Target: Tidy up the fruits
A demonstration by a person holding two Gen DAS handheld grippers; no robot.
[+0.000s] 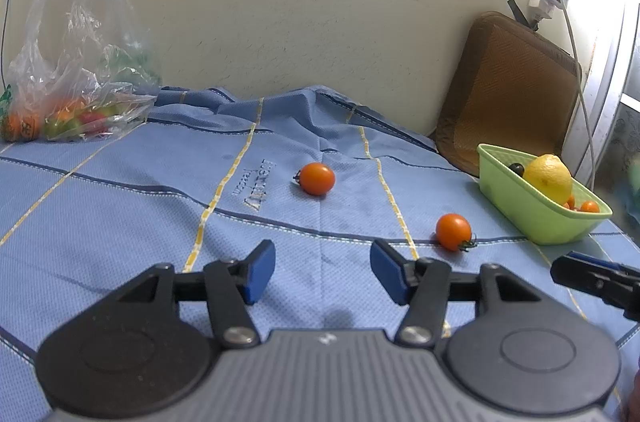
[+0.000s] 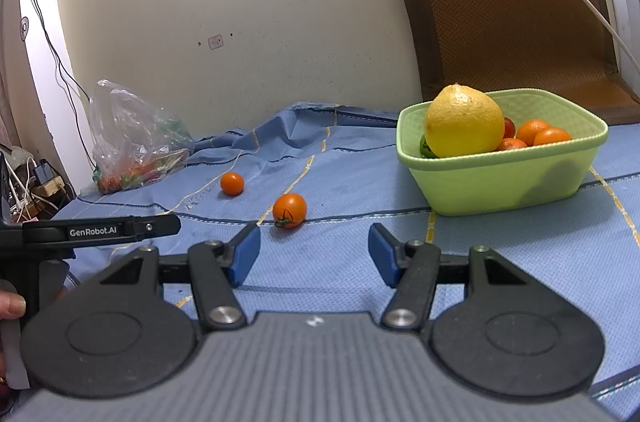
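Two orange cherry tomatoes lie loose on the blue cloth (image 1: 120, 222): a far tomato (image 1: 317, 178) (image 2: 232, 183) and a near tomato (image 1: 453, 231) (image 2: 289, 210) with a green stem. A light green basket (image 1: 520, 206) (image 2: 500, 178) at the right holds a big yellow lemon (image 1: 548, 178) (image 2: 464, 120) and several small tomatoes. My left gripper (image 1: 322, 272) stands open over bare cloth, short of both tomatoes. Nothing sits between the jaws of my open right gripper (image 2: 314, 254), which hangs before the basket with the near tomato just ahead to its left.
A clear plastic bag (image 1: 80, 74) (image 2: 136, 138) with more fruit sits at the back left against the wall. A brown cushion (image 1: 508, 86) (image 2: 508, 14) leans behind the basket. Cables and a power strip (image 2: 36, 182) crowd the left edge. A thumb (image 2: 12, 304) shows at lower left.
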